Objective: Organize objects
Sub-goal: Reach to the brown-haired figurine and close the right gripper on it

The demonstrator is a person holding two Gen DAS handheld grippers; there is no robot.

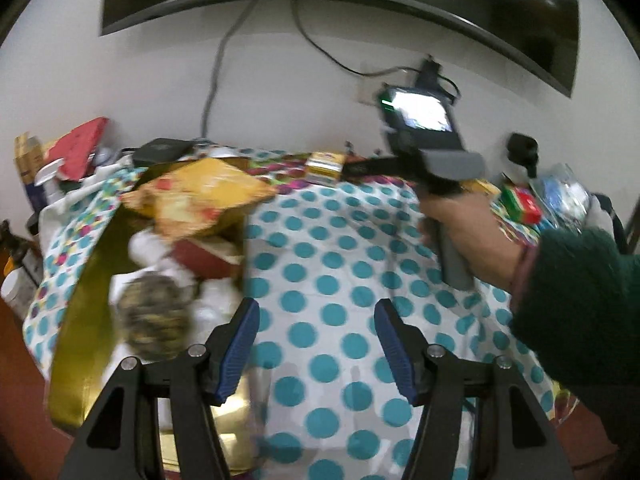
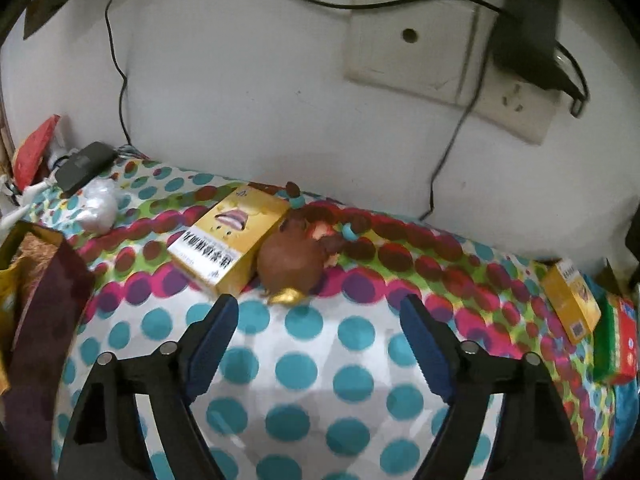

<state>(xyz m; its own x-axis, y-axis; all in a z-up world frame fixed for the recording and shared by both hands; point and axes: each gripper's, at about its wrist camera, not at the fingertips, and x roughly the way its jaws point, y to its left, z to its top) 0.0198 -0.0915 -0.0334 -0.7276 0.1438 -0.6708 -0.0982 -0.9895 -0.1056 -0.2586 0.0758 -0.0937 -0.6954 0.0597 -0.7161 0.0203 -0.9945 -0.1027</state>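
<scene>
- Right tongs (image 2: 318, 320) released, jaws spread wide, nothing between them. They hover over the polka-dot cloth (image 2: 304, 364) on the worktop.
- Likely next target, my guess: brown figurine (image 2: 290, 260), just above the jaw gap at frame centre, slightly left of the midline. Rounded, glossy, with a gold foot (image 2: 286, 296) nearest the tongs.
- Yellow carton (image 2: 230, 240) touches the figurine on its left. Flat cardboard; long axis runs lower-left to upper-right. Tight gap there, so the left finger could clip it.
- Second yellow carton (image 2: 572, 300) at right edge, beside a green-red box (image 2: 616, 344).
- Left tongs (image 1: 316, 344) also released and empty, over bare dotted cloth in the lower centre of their view.
- Gold box (image 1: 88, 300) at left of the left view already holds things: crinkly yellow packet (image 1: 200, 200), a blurred mottled round object (image 1: 156, 320). Reads as the collection bin.
- Right hand (image 1: 460, 224) is nearer the figurine; left is nearer the box.
</scene>
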